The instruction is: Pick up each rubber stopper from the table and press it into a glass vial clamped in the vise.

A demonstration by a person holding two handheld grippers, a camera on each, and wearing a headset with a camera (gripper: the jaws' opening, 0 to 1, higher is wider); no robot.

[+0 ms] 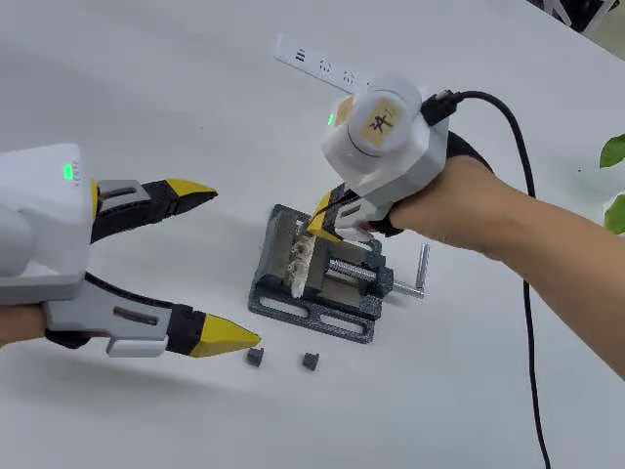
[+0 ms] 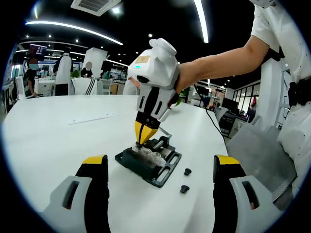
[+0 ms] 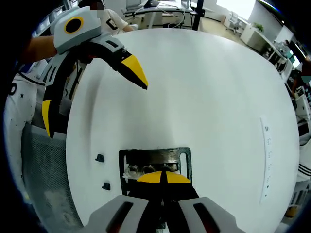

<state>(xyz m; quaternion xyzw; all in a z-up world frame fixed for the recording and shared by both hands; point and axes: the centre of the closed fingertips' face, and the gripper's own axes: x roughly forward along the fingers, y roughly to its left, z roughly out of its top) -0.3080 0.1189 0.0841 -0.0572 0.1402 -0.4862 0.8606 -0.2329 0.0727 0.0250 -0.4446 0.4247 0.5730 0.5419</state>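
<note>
Head view puts my left gripper [image 1: 236, 266] nearest, off to the left of the vise [image 1: 303, 311] and clear of it. Its yellow-tipped jaws are spread wide with nothing between them, and the left gripper view agrees, with one jaw standing to each side of the vise. Just in front of the vise's base, on the white table [image 1: 146, 98], lies one small dark rubber stopper [image 1: 255, 357], with a second stopper [image 1: 311, 361] close beside it. Neither touches the base or the other. The vise is a grey bench type and sits at an angle to me, its crank handle [image 1: 422, 269] sticking out on its right. A row of clear glass vials [image 1: 301, 259] is clamped upright along its left jaw. My right gripper [image 1: 320, 223] comes in from the right of the vise and points steeply down, its tips right over the vials at the vise's far end. In the right gripper view the two yellow tips are pressed together. I can't make out whether a stopper is pinched between them or whether the tips touch the glass. Beyond the vise, well apart from it, a white power strip [image 1: 317, 63] lies flat on the table.
</note>
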